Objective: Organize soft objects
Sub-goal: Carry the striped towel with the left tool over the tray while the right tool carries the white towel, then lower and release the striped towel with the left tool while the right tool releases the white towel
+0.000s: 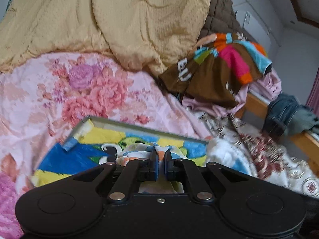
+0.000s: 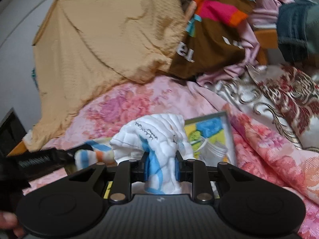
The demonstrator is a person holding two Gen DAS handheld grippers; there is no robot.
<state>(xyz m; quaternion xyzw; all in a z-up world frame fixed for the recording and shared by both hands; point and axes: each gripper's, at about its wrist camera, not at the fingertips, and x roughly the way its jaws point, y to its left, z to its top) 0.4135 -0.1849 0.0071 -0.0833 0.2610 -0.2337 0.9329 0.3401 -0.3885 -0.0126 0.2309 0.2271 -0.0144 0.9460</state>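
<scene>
My left gripper (image 1: 161,156) is shut on a fold of a white cloth with blue and orange stripes (image 1: 137,152), just above a framed colourful picture (image 1: 95,143) lying on the pink floral bedspread (image 1: 89,87). My right gripper (image 2: 160,160) is shut on a bunched white quilted cloth with blue markings (image 2: 157,131), held above the bed. The left gripper, holding the striped cloth (image 2: 93,156), shows at the left of the right wrist view. The framed picture (image 2: 211,131) lies just behind the white cloth.
A tan quilt (image 1: 119,20) is heaped at the back of the bed. A brown multicoloured garment (image 1: 219,63), pink clothes (image 2: 265,6), jeans (image 1: 283,111) on the wooden bed rail (image 1: 257,103) and a white-and-maroon patterned blanket (image 2: 279,95) lie to the right.
</scene>
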